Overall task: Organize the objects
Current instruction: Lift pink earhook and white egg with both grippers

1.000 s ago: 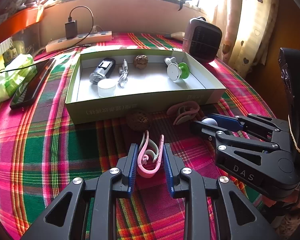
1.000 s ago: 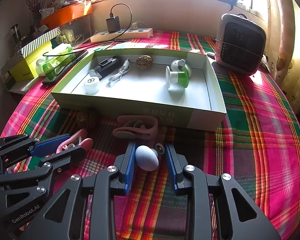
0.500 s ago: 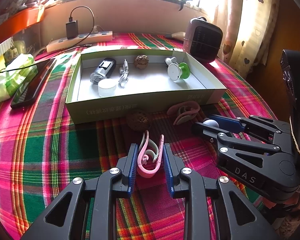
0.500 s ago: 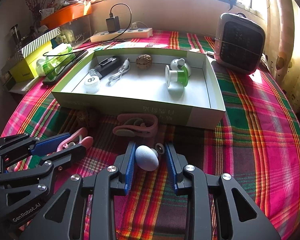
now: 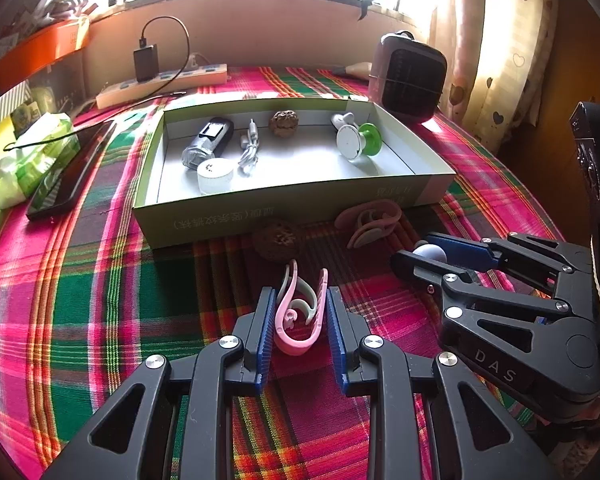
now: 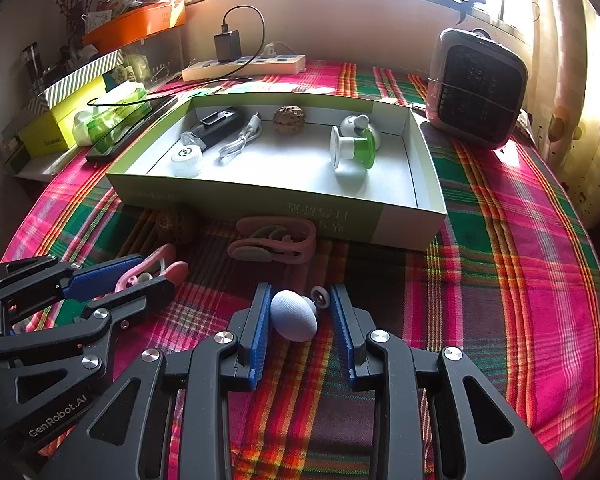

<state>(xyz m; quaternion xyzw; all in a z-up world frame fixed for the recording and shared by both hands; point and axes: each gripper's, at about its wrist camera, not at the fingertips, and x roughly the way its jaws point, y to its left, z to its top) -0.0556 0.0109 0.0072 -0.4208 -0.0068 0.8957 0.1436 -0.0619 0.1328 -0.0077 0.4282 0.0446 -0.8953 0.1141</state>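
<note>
My left claw [image 5: 299,308] is clamped on the pink clip [image 5: 299,312], down on the plaid desk [image 5: 100,300] in front of the green box [image 5: 284,216]. My right claw [image 6: 300,312] sits narrow around the little white egg thing [image 6: 293,320], left pad touching it, right pad just off.

Black tools [image 5: 300,320], blue ribbed pads [image 6: 260,332]

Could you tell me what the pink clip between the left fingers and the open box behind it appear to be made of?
The pink clip looks like smooth moulded plastic or silicone: thin curved bands with a soft sheen; which of the two I cannot tell. The box appears to be matte printed cardboard: thin straight walls, folded corners, green outside, white inside.
</note>
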